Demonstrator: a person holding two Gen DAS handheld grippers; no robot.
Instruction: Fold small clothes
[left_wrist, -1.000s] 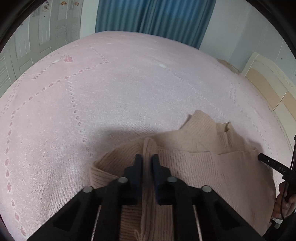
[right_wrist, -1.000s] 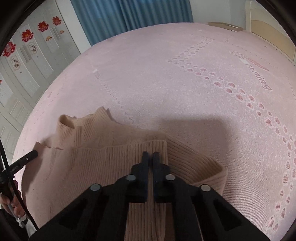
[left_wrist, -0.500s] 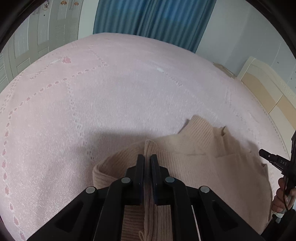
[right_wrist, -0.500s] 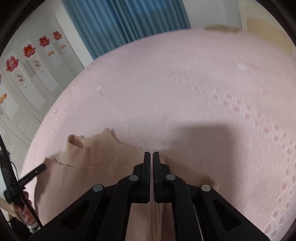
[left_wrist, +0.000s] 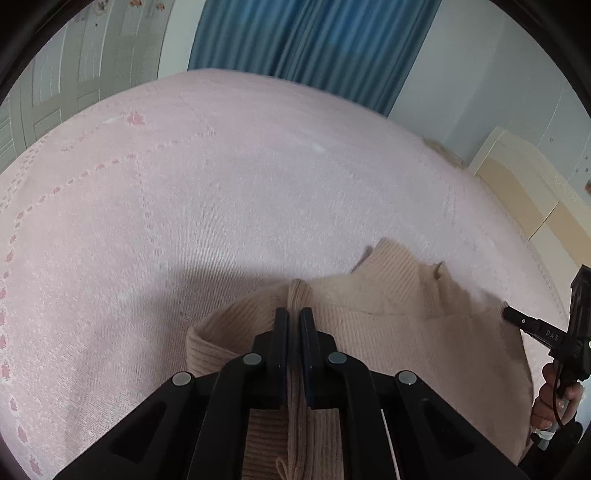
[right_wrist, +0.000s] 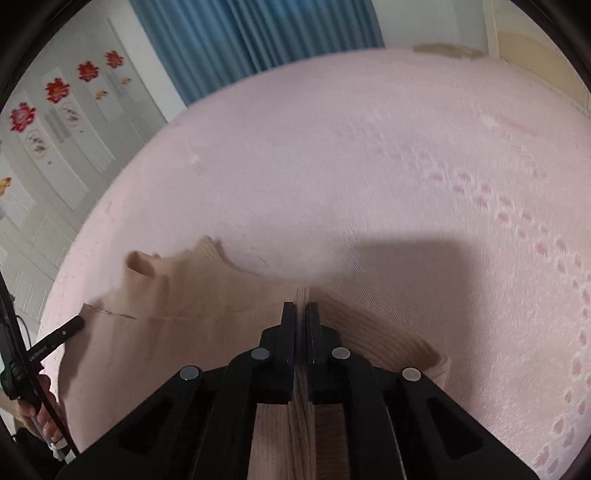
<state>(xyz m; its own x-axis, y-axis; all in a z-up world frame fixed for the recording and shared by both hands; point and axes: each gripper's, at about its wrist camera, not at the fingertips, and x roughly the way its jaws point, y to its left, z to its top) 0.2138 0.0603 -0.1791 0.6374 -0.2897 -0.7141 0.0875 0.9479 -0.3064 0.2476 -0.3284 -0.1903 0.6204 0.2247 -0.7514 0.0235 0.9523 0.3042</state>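
In the left wrist view, the left gripper (left_wrist: 294, 314) sits at lower centre of the frame, its jaws pressed together on a raised ridge of the sweater (left_wrist: 399, 325). The knit runs up between the two fingers and peeks out just past their tips. From there the sweater spreads toward the right of the frame across the pink bedspread (left_wrist: 221, 192), its collar at right of centre, and its far edge meets the other tool and a hand (left_wrist: 554, 398) at the lower right border.

In the right wrist view the picture mirrors this. The right gripper (right_wrist: 303, 310) is at lower centre, jaws likewise clamped on a pinch of knit, and the sweater's bulk lies off to the left of the frame, collar at middle left, with the left tool's tip touching the cloth at the far left edge.

So the garment is stretched side to side between the two pinches (its long axis runs across, from one gripper to the other), and both grips sit on the near edge, with the collar farther up the frame. Neither hand is nearer: each already holds its end. My judgement is that the coming fold carries this held edge forward, away from the cameras and toward the collar, and it depends on both hands travelling together so the span stays taut and square.
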